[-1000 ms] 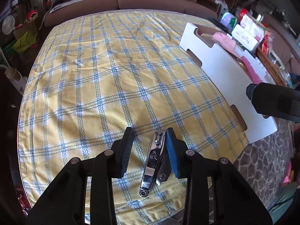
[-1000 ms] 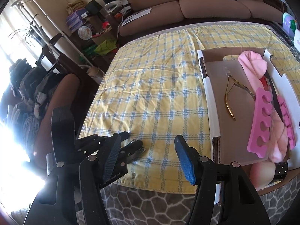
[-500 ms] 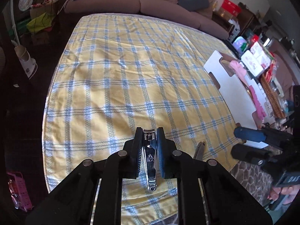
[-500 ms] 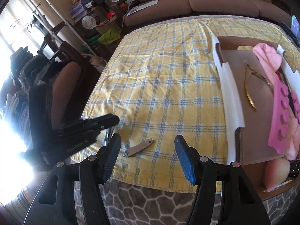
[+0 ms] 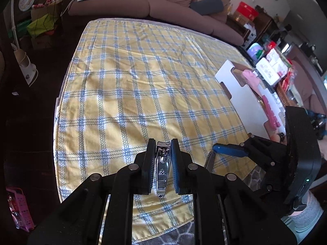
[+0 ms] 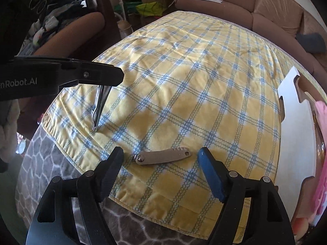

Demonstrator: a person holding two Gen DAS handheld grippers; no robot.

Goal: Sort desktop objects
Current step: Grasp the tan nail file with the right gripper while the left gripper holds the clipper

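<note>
A white cardboard box (image 5: pixel 243 100) at the checked tablecloth's (image 5: pixel 143 85) edge holds pink items (image 5: pixel 250 77). The left gripper (image 5: pixel 162 157), angled down, clamps silver nail clippers (image 5: pixel 162 169); the right gripper (image 6: pixel 161 163), jaws opening, straddles a folded beige tool (image 6: pixel 163 155) lying on the cloth.

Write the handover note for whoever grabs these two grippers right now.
Left gripper: shut on the silver metal nail clipper, lifted off the yellow-and-blue checked cloth.
Right gripper: jaws opening, straddling the small tan folded metal tool, not touching it.
Done: clipper picked up.
Left: carry the clipper to the white-walled cardboard tray, probably; grip the tan tool and bring it too.
</note>
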